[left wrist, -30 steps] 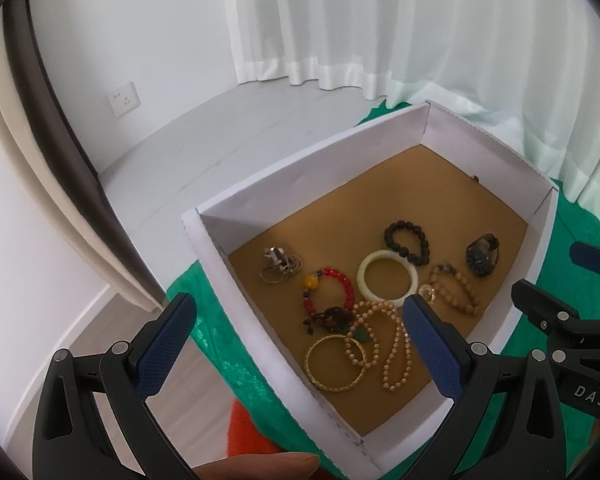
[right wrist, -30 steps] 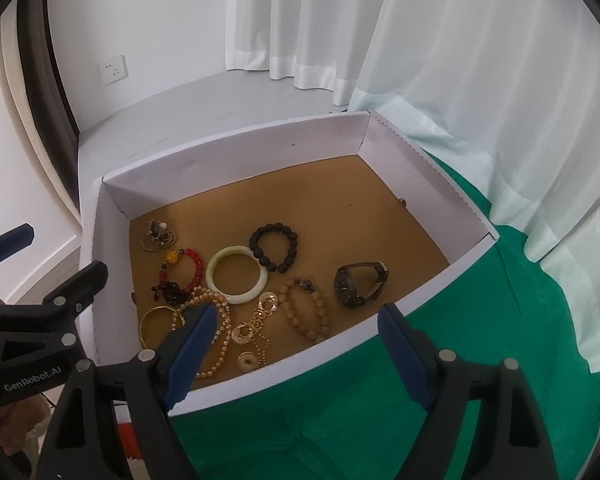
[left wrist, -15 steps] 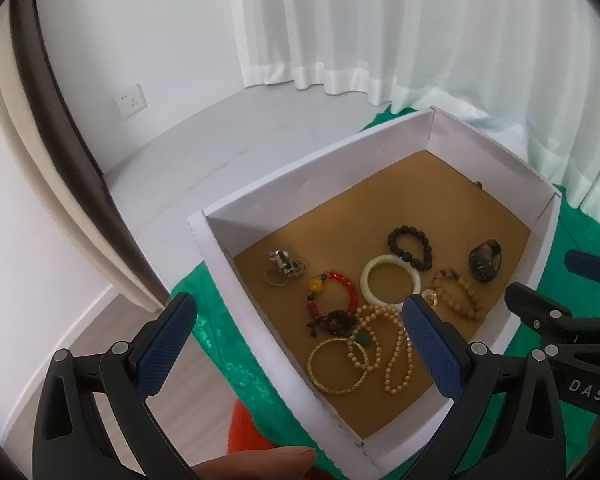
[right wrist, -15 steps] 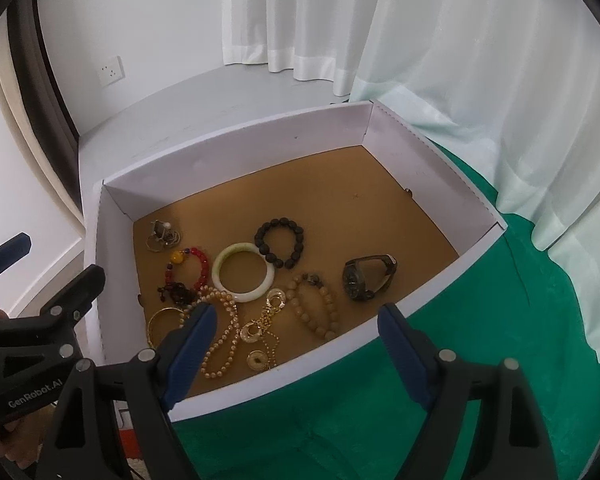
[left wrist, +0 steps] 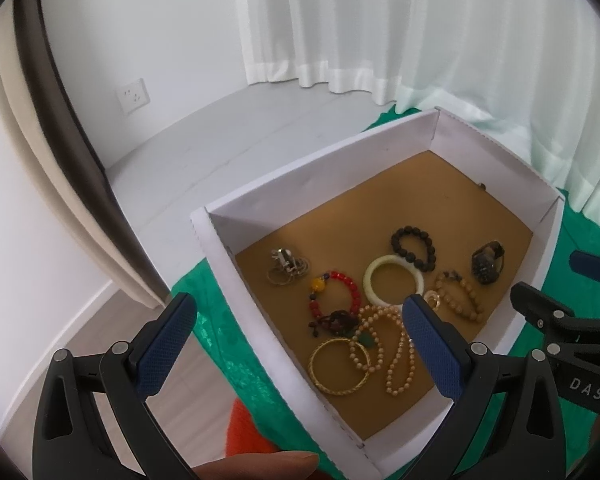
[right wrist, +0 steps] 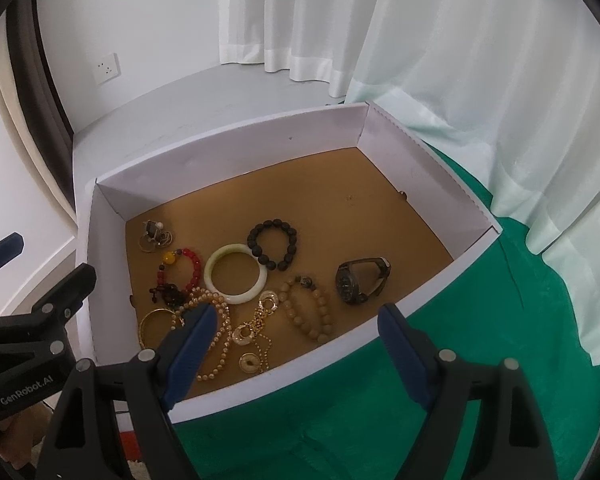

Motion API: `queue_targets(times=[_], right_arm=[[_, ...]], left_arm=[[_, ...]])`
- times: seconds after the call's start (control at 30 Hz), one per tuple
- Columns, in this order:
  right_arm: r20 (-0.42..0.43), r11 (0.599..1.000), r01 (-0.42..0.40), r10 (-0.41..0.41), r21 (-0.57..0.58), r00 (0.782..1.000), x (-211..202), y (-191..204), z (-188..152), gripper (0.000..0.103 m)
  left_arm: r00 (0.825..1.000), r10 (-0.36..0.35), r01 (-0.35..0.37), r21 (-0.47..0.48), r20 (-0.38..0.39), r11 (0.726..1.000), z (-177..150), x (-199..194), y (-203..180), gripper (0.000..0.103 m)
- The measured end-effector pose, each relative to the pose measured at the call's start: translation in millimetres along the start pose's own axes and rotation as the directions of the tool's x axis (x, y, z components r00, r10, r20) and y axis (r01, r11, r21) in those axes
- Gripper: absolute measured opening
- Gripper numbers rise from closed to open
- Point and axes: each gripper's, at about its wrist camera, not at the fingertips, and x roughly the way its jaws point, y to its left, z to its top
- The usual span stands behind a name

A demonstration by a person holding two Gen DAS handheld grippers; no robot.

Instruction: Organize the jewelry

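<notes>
Box (right wrist: pixel 428 168), white, brown floor: bangle (right wrist: pixel 236 274) centre; black beads (right wrist: pixel 273 245) at 1 o'clock of it; watch (right wrist: pixel 362 280) at 3 o'clock. Left gripper (left wrist: pixel 300 350) and right gripper (right wrist: pixel 296 354): both fingers apart, empty, above box's near edge.

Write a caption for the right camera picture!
Open right hand-held gripper hovers over a white box of bracelets.

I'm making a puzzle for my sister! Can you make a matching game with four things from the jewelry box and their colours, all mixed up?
Things:
1. bangle
2. watch
3. thin ring bracelet
4. round-bead bracelet next to the bangle

Colours:
A. gold
B. nearly black
C. pale creamy white
D. dark brown

Pairs: 1-C, 2-D, 3-A, 4-B
</notes>
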Motion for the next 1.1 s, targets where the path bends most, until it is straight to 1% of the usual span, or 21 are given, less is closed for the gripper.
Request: queue_targets(times=[0.37,1.1], right_arm=[[0.014,1.0,0.011,-0.011,-0.025,1.0,-3.2,4.7,0.2,0.084],[-0.004,0.999,0.016,-0.016,-0.035,1.0,3.0,5.4,1.2,0.084]], left_arm=[[1.0,-0.001,0.001,-0.008,-0.004,1.0,-0.5,2.0,2.6,0.102],[1.0,0.003,-0.004,-0.013,-0.008,1.0,0.3,5.3,4.0,0.102]])
